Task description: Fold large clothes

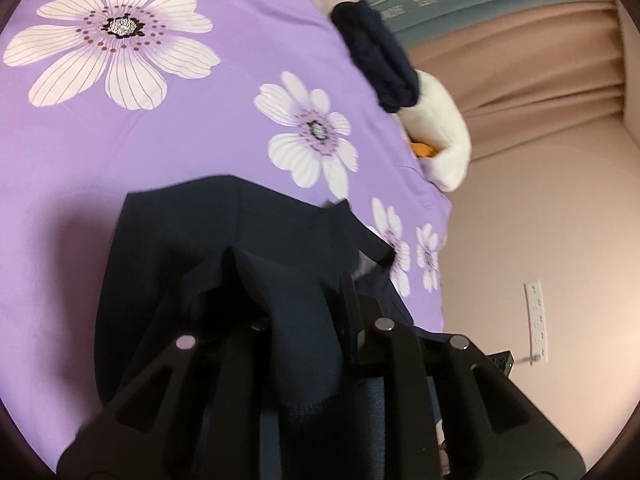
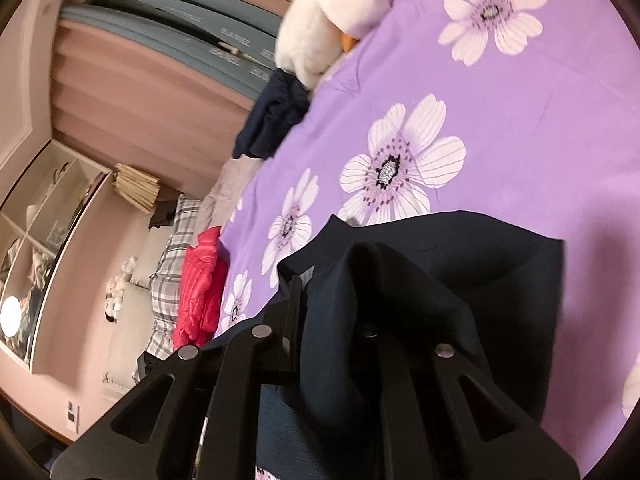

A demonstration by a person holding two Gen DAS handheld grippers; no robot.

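- While the left gripper (image 1: 304, 280) pinches a fold of the dark garment (image 1: 208, 232), its far part already lies on the purple bedspread (image 1: 120, 160).
- Right gripper (image 2: 360, 280) clamps more dark cloth; folding looks barely begun.

A home bedroom: a bed under a purple cotton cover printed with white flowers (image 2: 500, 128) fills the frame's right, a white plush duck (image 2: 332, 12) at top, plaid pillows (image 2: 172, 240) lower left.
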